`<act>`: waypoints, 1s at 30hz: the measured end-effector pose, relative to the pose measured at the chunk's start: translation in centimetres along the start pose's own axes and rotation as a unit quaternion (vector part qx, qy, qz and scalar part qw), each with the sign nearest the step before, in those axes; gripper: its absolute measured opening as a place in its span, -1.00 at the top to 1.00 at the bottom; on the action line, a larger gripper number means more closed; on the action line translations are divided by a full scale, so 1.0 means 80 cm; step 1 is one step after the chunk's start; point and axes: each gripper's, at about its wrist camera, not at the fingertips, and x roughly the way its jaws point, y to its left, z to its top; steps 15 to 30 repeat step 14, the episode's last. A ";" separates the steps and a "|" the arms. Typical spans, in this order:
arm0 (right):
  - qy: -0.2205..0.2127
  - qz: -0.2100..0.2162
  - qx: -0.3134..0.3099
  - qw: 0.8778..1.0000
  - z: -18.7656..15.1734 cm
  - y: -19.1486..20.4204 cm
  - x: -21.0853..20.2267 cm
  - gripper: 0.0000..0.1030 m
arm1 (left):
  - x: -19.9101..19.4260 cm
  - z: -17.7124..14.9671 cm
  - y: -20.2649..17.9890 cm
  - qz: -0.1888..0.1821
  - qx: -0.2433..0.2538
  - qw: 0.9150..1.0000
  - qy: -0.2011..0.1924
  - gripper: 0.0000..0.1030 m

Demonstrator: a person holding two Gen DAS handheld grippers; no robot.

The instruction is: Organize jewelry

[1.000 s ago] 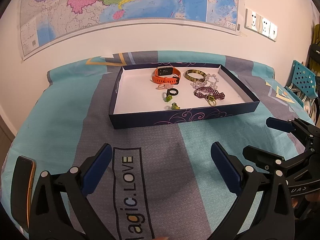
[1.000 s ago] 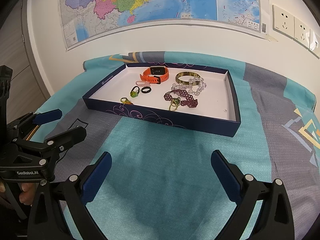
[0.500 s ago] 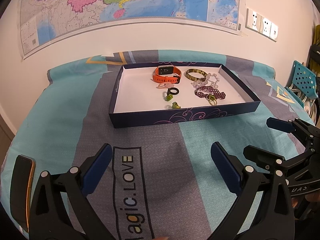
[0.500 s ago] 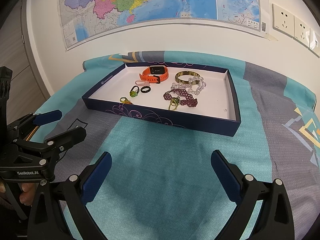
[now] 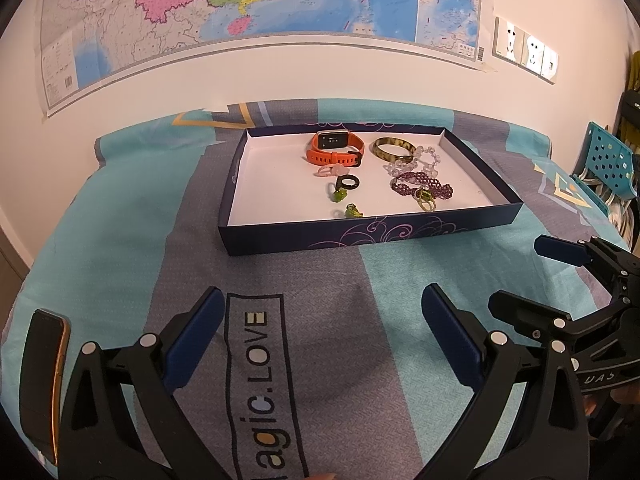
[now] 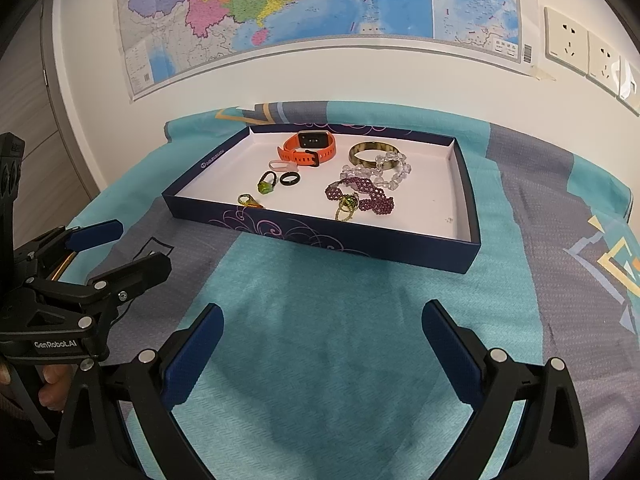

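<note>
The left gripper [image 5: 320,324] hovers low with its two blue-padded fingers [image 5: 192,340] spread wide apart, holding nothing. The right gripper [image 6: 322,344] hangs beside it, level with it, its fingers [image 6: 452,356] equally wide and empty. A hand [image 6: 50,392] grips the left gripper's handle; fingertips of the other hand [image 5: 616,400] show behind the right gripper's frame.

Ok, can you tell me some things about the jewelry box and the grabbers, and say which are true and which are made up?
1. The orange watch lies inside the dark blue box. True.
2. The left gripper holds a ring. False: its fingers are apart with nothing between them.
3. The purple beaded bracelet is on the cloth outside the box. False: it is in the box.
4. The right gripper is open and empty. True.
5. A map hangs on the wall. True.
</note>
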 end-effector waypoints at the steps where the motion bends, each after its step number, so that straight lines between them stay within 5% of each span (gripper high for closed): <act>1: 0.000 -0.001 0.000 1.000 0.000 0.000 -0.001 -0.86 | -0.001 0.000 0.000 -0.001 0.001 1.000 -0.001 -0.89; 30: 0.007 -0.003 -0.004 1.000 -0.001 -0.008 0.001 -0.86 | 0.005 0.000 0.001 -0.001 -0.007 1.000 0.011 -0.89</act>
